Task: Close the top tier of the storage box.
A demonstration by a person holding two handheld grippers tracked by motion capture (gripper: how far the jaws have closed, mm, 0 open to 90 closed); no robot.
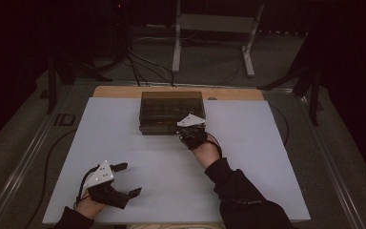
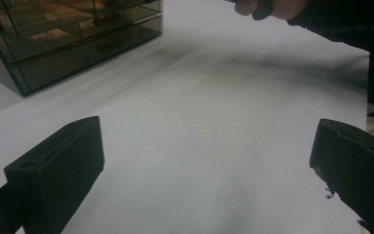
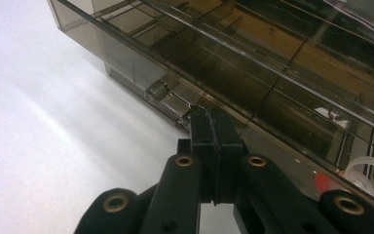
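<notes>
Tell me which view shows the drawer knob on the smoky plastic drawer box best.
The right gripper view: the clear drawer knob sits close up, just left of the shut right gripper at the drawer front. The left gripper view shows only small dark handles on the drawer box. In the high view the box is too small for knobs.

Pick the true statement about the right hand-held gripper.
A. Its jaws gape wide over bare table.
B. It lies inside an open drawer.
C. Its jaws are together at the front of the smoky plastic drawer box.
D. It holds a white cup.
C: in the right gripper view the right hand-held gripper has its jaws pressed together at the drawer box, right by a clear knob.
</notes>
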